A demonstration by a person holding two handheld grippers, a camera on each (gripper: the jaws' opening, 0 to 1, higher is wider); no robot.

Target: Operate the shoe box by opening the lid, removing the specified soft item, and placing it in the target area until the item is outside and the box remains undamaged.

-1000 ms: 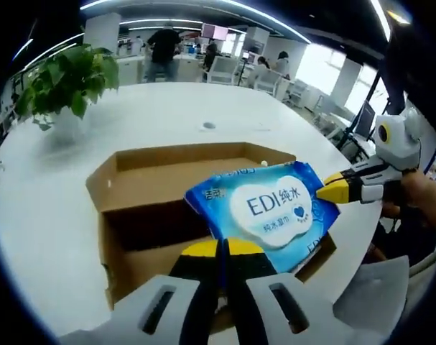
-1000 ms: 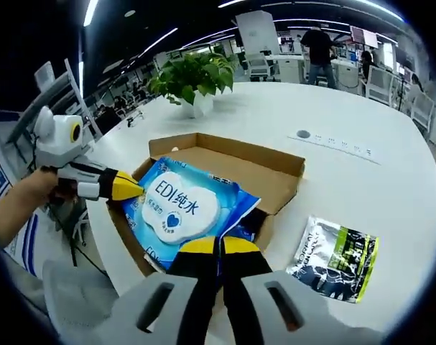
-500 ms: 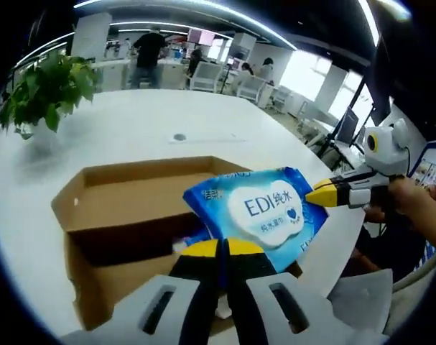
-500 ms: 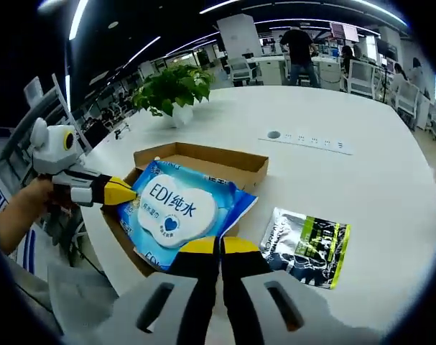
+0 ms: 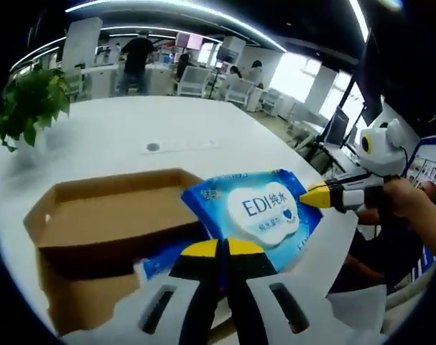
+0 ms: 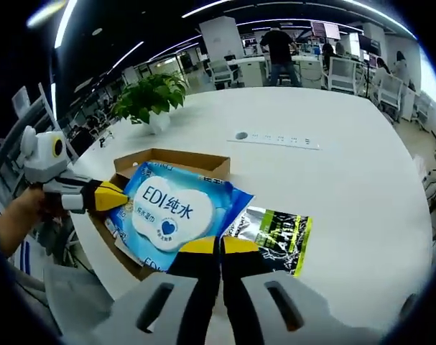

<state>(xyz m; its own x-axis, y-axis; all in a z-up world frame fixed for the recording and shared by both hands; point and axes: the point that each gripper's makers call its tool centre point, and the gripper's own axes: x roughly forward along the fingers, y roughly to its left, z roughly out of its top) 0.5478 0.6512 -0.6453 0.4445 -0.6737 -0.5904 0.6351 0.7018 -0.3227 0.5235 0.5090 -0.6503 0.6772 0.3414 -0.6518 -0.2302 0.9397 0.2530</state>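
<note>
You hold the blue wipes pack (image 6: 169,213) up over the open box (image 6: 203,162) with both claws. Your left claw (image 5: 223,253) pinches one end and your right claw (image 6: 219,249) pinches the other. The bare counter (image 6: 347,187) lies on your right claw's side, past the black and green packet (image 6: 276,230).

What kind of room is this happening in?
Most likely an open-plan office. A big white table carries a potted plant, rows of desks and office chairs stand at the back with people among them, and long strip lights run across the dark ceiling.
</note>
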